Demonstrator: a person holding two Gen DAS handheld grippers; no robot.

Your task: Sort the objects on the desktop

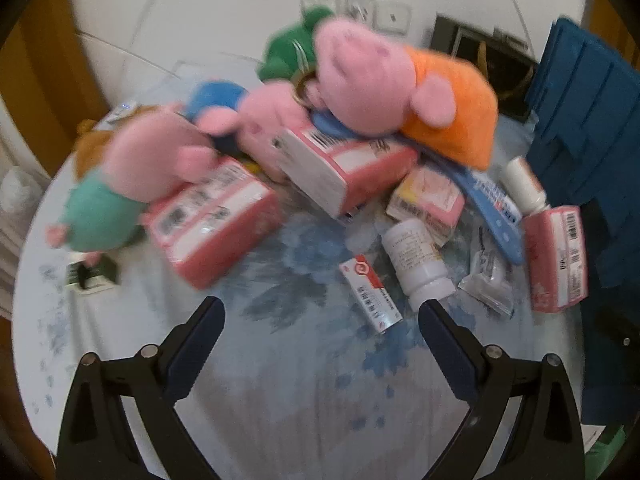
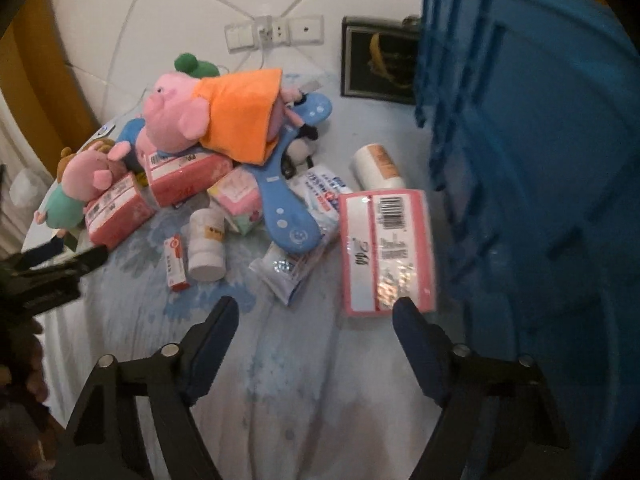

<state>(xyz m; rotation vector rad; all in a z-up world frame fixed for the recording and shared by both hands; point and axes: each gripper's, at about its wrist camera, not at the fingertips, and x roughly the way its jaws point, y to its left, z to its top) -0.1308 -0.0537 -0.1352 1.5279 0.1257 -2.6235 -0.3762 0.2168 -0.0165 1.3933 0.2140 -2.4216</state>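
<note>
A heap of plush pigs, the top one in an orange dress (image 1: 436, 120) (image 2: 236, 120), lies on pink tissue packs (image 1: 352, 168) (image 2: 184, 176) at the back of the table. My left gripper (image 1: 320, 306) hovers open over bare cloth, short of a small red-and-white box (image 1: 370, 298) and a white bottle (image 1: 416, 260). My right gripper (image 2: 316, 304) is open with nothing between its fingers. Its right fingertip is at the near edge of another pink tissue pack (image 2: 386, 248); touching or not, I cannot tell. My left gripper also shows at the left edge of the right wrist view (image 2: 60, 264).
A tall blue crate (image 2: 540, 160) (image 1: 592, 140) stands along the right side. A blue paddle-shaped toy (image 2: 288, 208), a foil wipes pack (image 2: 296, 268) and a second white bottle (image 2: 378, 166) lie mid-table. A blue-flowered cloth (image 2: 300, 380) covers the round table.
</note>
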